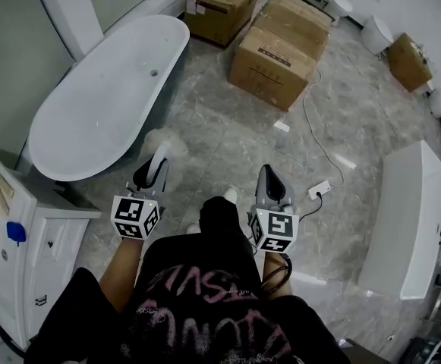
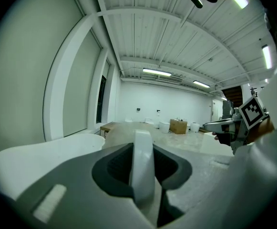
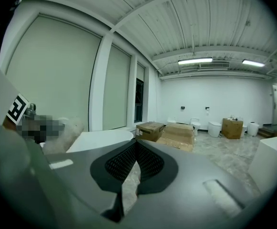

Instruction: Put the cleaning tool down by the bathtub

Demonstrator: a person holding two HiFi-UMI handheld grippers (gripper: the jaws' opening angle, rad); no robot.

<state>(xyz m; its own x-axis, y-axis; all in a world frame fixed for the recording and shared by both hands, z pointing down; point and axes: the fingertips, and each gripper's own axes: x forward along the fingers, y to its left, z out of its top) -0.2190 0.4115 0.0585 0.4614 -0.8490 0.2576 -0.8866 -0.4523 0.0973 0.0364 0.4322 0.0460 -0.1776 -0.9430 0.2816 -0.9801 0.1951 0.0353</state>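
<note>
Bathtub (image 1: pixel 106 105): white, freestanding, ahead and to the left of the left tool (image 1: pixel 157 160). Only a drain shows in its bottom. Two cardboard boxes (image 1: pixel 281 51), flaps shut, lie well ahead of both tools on the marble floor (image 1: pixel 228 135).

Left tool: jaws clamped on the white handle of a duster (image 1: pixel 163 144), which stands upright between the pads in the left gripper view. The duster's pale fluffy head sticks out just past the jaw tips, close to the tub's near rim. Cannot tell if it touches the floor.

Right tool (image 1: pixel 268 171): jaws pressed together at the tips with nothing between them, level with the left tool and apart from it. Both are held low in front of the person, pointing forward.

Writing: black-and-white square markers on each tool's cube. White labels on the boxes are too small to read. Pink lettering on the person's black shirt is not legible. White cabinet (image 1: pixel 23 233) to the left of the left tool.
</note>
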